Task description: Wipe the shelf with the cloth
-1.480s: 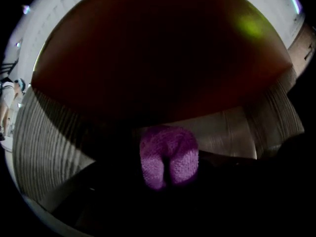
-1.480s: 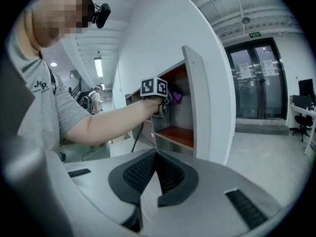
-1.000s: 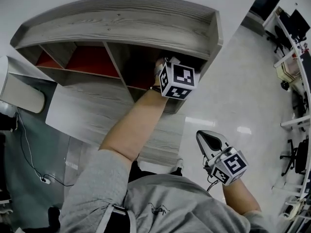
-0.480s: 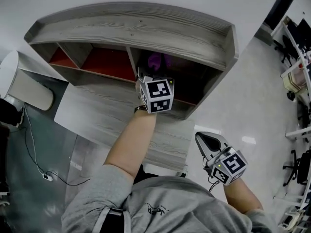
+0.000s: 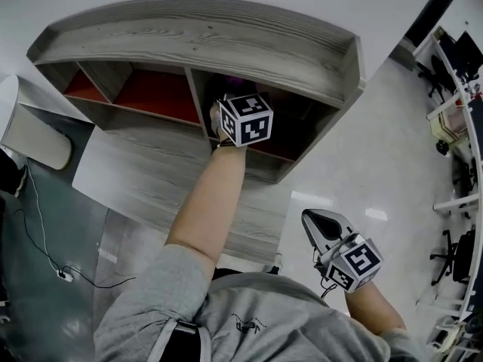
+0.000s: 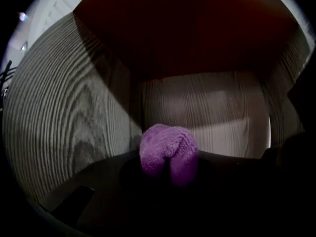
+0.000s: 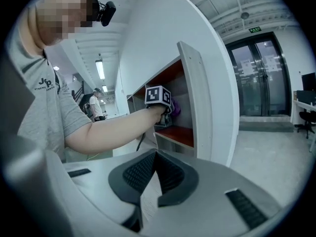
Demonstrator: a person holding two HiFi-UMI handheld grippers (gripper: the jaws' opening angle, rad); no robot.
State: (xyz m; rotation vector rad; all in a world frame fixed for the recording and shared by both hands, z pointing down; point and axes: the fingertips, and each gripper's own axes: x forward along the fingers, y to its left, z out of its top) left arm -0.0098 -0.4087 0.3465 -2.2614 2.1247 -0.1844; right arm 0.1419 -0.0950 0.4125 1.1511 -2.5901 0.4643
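A grey wood-grain shelf unit [image 5: 204,40] with red inner panels stands against the white wall. My left gripper [image 5: 243,118] reaches into the right-hand compartment, its marker cube facing the head view. In the left gripper view, the left gripper [image 6: 169,171] is shut on a bunched purple cloth [image 6: 168,149], close to the compartment's left wall [image 6: 64,112] and facing the back panel. The right gripper view shows the cloth [image 7: 176,107] just inside the shelf opening. My right gripper [image 5: 315,219] hangs low at the right, away from the shelf. Its jaws [image 7: 148,194] are shut with nothing between them.
The shelf's left compartments [image 5: 147,89] show red backs. A lower grey ledge [image 5: 158,176] juts out beneath the shelf. Glossy floor [image 5: 377,149] spreads to the right, with chairs and desks [image 5: 453,59] far right. A white object [image 5: 34,145] and a cable [image 5: 45,240] lie at the left.
My left gripper, still holding the cloth, has slid from the right side of the compartment toward its left wall. The right gripper has barely moved.
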